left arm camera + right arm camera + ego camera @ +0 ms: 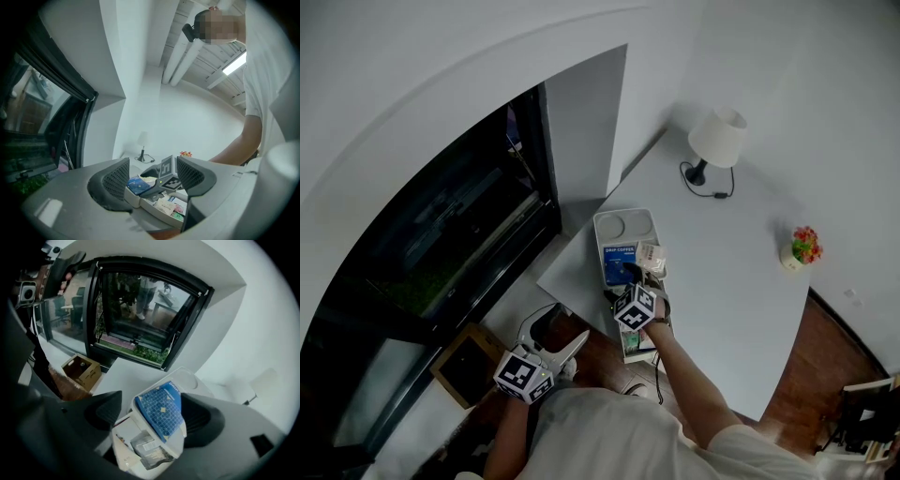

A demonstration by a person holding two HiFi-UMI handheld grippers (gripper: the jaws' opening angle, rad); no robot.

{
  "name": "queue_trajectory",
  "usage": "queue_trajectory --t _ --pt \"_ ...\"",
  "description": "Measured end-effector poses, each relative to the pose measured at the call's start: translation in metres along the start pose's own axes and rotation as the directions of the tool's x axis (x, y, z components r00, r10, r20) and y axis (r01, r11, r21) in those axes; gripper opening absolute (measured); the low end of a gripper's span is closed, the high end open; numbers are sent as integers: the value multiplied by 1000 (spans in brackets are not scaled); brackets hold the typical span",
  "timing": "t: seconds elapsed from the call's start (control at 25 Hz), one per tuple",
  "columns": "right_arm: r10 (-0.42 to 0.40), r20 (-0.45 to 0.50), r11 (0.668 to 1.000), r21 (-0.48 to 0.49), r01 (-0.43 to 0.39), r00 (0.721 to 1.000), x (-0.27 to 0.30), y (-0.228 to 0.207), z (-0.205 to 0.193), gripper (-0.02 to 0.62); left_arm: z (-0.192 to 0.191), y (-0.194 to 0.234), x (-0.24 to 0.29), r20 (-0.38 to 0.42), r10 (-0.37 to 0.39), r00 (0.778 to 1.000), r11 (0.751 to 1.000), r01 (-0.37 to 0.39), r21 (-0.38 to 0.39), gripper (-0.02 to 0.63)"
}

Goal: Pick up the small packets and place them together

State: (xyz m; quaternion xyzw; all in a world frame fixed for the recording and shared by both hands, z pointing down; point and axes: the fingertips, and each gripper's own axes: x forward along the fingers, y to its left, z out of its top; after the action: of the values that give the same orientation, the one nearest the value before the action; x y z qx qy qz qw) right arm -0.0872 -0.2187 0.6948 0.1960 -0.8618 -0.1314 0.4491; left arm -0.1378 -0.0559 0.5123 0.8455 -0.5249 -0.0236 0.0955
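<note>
Here, blue packet [164, 404] lengthwise along tray [188, 380] — right hand-held gripper [151, 411] spread wide above.

Blue packet [161, 409] (pale grid pattern); white tray [614, 225], table [741, 281], lamp [718, 137].

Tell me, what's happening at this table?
A person holds a two-jaw gripper in each hand. The right gripper hovers with open jaws over a white tray on the table, above a blue packet and some smaller packets lying in it. The left gripper hangs open and empty, off the table's edge.
</note>
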Motion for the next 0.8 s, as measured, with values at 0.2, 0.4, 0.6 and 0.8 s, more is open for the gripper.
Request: queue_trajectory --t 0.2,0.4,0.6,0.8 --pt "-94 276 959 284 12 957 -57 -20 17 413 -1 1 7 0 -16 1000 1000 16 -3 311" --pt "-256 504 871 491 -30 825 -157 -61 23 405 8 -9 24 6 -73 997 997 73 23 311" --pt "-476 635 824 564 56 609 -274 -95 14 367 20 -30 49 22 -153 988 987 152 47 308" --pt "-607 536 738 653 167 587 -331 -89 -25 364 24 -58 69 12 -215 976 974 214 79 307"
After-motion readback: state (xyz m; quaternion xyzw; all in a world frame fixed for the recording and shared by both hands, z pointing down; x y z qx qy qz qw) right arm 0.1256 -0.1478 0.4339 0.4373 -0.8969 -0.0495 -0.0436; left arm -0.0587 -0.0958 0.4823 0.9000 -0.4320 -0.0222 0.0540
